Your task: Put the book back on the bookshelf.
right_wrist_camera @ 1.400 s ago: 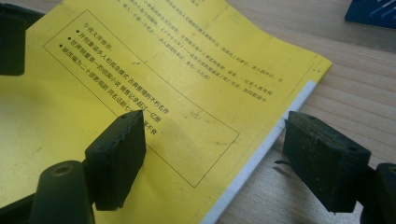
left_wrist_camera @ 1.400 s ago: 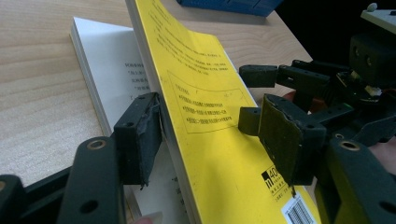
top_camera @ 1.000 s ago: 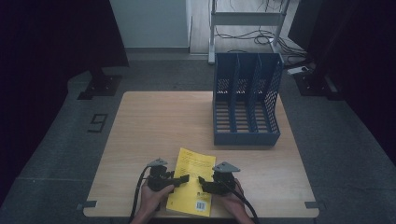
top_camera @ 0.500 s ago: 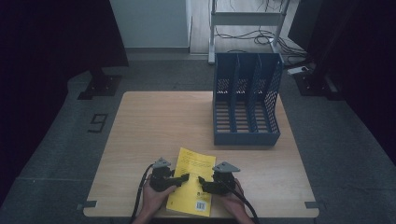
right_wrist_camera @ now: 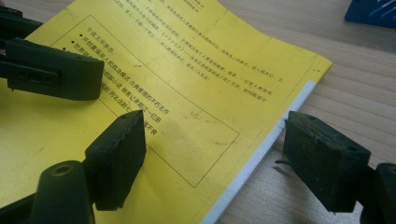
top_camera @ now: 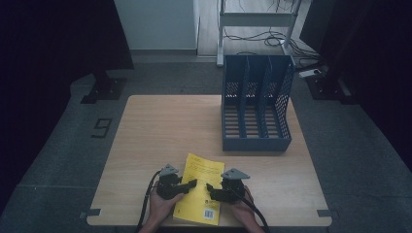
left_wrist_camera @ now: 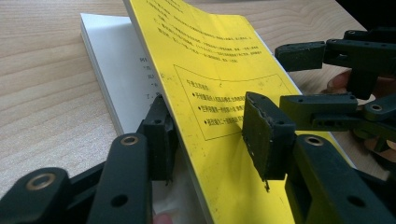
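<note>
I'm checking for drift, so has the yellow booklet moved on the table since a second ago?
No. In the high view the yellow booklet lies at the same spot near the table's front edge, at the same distance from the blue file rack.

One yellow booklet (top_camera: pixel 200 193), one blue three-slot file rack (top_camera: pixel 256 111), two grippers, left (top_camera: pixel 190 184) and right (top_camera: pixel 212 188), one table (top_camera: pixel 165 131)

— How are the left tongs (top_camera: pixel 193 183) sitting?
— Jaws gaping, one apparently tucking under something, the hand (top_camera: pixel 163 205) gripping from below.
— And the right tongs (top_camera: pixel 210 187)?
— Spreading wide, pointing leftward, facing the others.
</note>
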Available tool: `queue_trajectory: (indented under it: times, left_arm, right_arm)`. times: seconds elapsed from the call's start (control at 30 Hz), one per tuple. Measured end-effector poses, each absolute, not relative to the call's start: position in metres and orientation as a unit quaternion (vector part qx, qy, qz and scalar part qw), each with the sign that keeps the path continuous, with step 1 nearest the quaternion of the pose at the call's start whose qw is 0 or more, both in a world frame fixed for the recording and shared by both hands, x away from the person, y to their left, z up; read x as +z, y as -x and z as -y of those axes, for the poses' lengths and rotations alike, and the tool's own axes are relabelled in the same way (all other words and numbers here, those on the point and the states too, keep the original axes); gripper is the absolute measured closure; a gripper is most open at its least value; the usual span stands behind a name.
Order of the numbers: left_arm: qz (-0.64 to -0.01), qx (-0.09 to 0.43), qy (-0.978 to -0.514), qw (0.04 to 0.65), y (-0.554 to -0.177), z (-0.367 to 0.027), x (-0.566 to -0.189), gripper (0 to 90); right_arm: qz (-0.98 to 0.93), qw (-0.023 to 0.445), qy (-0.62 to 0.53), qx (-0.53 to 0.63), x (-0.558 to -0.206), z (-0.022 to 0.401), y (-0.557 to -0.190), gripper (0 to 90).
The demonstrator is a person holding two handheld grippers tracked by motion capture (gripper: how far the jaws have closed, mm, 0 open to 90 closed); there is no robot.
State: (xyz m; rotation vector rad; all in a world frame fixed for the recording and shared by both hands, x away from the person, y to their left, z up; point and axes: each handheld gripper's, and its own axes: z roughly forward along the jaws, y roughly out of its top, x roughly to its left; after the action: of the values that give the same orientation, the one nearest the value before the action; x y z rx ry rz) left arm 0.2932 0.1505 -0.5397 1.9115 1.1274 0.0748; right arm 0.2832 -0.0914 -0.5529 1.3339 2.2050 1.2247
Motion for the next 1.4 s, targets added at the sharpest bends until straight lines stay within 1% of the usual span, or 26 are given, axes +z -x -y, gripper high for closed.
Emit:
queue_trajectory:
  times: [0.13,0.3,0.4,0.63,0.87,1.4]
  left_arm:
    - [-0.452,0.032,-0.772,0.446,-0.292,-0.149,-0.539,58.5]
    - [-0.445,0.028,-0.771,0.455,-0.292,-0.150,-0.535,68.1]
    - [-0.443,0.028,-0.772,0.456,-0.292,-0.150,-0.533,71.2]
    - [-0.439,0.031,-0.775,0.453,-0.291,-0.149,-0.531,73.3]
    - [-0.438,0.020,-0.773,0.459,-0.292,-0.150,-0.526,78.5]
    - [-0.435,0.016,-0.771,0.464,-0.292,-0.149,-0.522,80.8]
  right_arm:
    - [-0.765,0.143,-0.463,0.425,-0.553,0.091,-0.283,21.1]
    - [-0.764,0.143,-0.464,0.425,-0.553,0.091,-0.283,21.1]
    - [-0.764,0.142,-0.464,0.426,-0.553,0.092,-0.283,21.1]
    - [-0.764,0.141,-0.464,0.427,-0.553,0.092,-0.283,21.1]
    - [-0.762,0.138,-0.464,0.429,-0.553,0.093,-0.284,21.1]
    - [-0.762,0.127,-0.461,0.436,-0.553,0.096,-0.285,21.1]
